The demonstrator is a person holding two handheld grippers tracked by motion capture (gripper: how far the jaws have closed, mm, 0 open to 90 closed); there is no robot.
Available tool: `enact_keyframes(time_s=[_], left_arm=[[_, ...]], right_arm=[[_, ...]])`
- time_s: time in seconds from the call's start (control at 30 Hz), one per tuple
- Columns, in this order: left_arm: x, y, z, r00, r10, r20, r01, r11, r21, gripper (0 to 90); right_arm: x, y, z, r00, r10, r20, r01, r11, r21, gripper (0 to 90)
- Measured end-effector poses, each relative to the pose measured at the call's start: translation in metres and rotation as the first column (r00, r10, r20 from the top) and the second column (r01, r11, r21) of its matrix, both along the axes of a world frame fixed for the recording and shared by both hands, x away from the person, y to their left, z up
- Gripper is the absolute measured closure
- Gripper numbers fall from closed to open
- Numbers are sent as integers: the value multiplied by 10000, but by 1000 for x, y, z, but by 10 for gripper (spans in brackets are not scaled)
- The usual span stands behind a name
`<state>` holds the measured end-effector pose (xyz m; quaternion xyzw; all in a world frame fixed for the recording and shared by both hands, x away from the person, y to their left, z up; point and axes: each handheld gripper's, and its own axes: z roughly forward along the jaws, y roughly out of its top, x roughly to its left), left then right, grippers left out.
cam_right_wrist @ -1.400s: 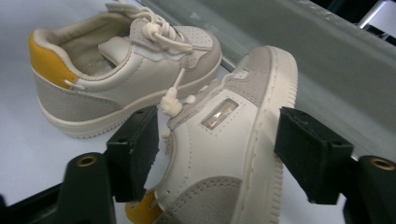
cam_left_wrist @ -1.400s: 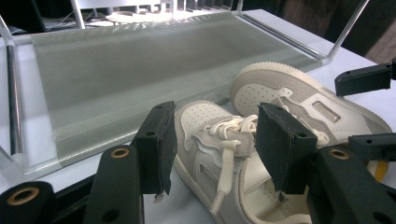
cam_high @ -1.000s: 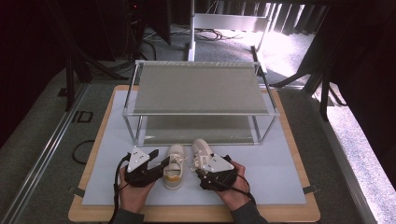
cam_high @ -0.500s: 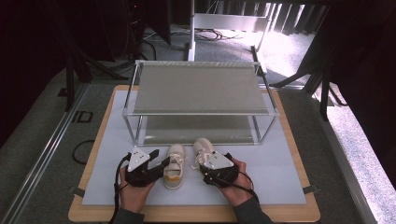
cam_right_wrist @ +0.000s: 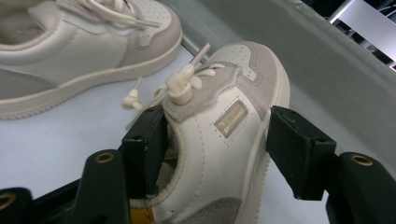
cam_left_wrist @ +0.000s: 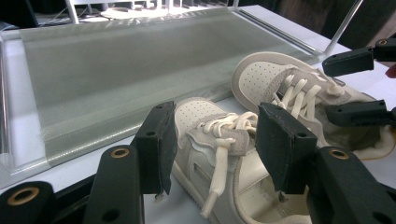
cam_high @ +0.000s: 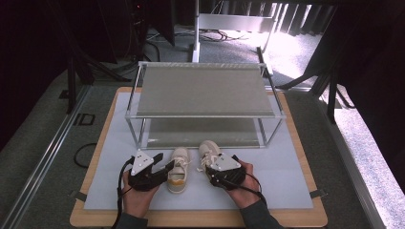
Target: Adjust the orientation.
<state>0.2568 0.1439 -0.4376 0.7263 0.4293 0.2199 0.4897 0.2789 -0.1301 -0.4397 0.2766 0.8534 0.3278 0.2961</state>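
Two small cream shoes lie on the white mat in front of a rack, toes toward it. My left gripper (cam_high: 165,169) (cam_left_wrist: 217,149) is shut on the left shoe (cam_high: 178,167) (cam_left_wrist: 210,126), one pad on each side. My right gripper (cam_high: 210,168) (cam_right_wrist: 217,149) straddles the right shoe (cam_high: 208,150) (cam_right_wrist: 229,116). Its jaws have just been closing, and the pads now meet the shoe's inner side and its sole edge. The left gripper view also has the right shoe (cam_left_wrist: 280,79) between the right gripper's jaws. The left shoe (cam_right_wrist: 93,42) lies at the upper left of the right gripper view.
A two-tier metal rack with grey mesh shelves (cam_high: 205,90) stands just behind the shoes, its lower shelf (cam_high: 205,131) near mat level. The white mat (cam_high: 286,181) covers a wooden board (cam_high: 296,219). Dark floor, cables and stand legs surround the table.
The right gripper's jaws have drawn in around the right shoe. The left hand and both shoes stay where they were.
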Motion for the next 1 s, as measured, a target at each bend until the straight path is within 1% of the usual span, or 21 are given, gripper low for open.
enact_keyframes(time_s=[0.03, 0.13, 0.33, 0.43, 0.47, 0.53, 0.63, 0.73, 0.8, 0.83, 0.87, 0.9, 1.0], left_arm=[[0, 0, 0, 10000, 1, -5, -1, 10000, -6, 476], [0, 0, 0, 10000, -3, -5, 3, 10000, -27, 476], [0, -1, 0, 10000, -42, -23, 42, 10000, -24, 476], [1, -1, -1, 10000, -64, -49, 64, 10000, -55, 476], [1, -2, -1, 10000, -59, -71, 59, 10000, -49, 476], [1, -2, -2, 9999, -74, -113, 74, 10000, -21, 476], [2, -4, -3, 9998, -114, -155, 113, 9999, -9, 476], [2, -5, -4, 9997, -142, -176, 142, 9999, 6, 476], [2, -5, -4, 9997, -154, -184, 154, 9999, -4, 476], [2, -5, -4, 9997, -165, -188, 165, 9999, -4, 476], [2, -5, -4, 9997, -161, -192, 161, 9999, 3, 476], [2, -5, -4, 9997, -155, -196, 155, 9999, -7, 476], [3, -5, -5, 9996, -168, -248, 169, 9999, 14, 476]], right_arm=[[1, 0, -1, 10000, -77, 29, 77, 9999, -117, 388], [3, -2, 0, 9999, -96, -112, 96, 10000, 3, 390], [4, -5, 0, 9997, -188, -138, 190, 9997, 139, 425], [4, -9, 2, 9994, -312, -169, 317, 9991, 290, 491], [5, -12, 3, 9993, -318, -217, 327, 9986, 415, 551], [6, -16, 3, 9984, -474, -299, 491, 9971, 579, 579], [8, -22, 4, 9963, -731, -456, 766, 9939, 791, 627], [10, -27, 2, 9912, -1057, -794, 1148, 9861, 1205, 675], [11, -29, 0, 9870, -1218, -1050, 1358, 9811, 1376, 732], [10, -29, -2, 9858, -1196, -1176, 1366, 9793, 1495, 736], [10, -28, -3, 9832, -1230, -1348, 1457, 9740, 1736, 738], [9, -27, -2, 9818, -1296, -1388, 1536, 9718, 1790, 738], [6, -21, -2, 9814, -1314, -1396, 1553, 9719, 1768, 741]])
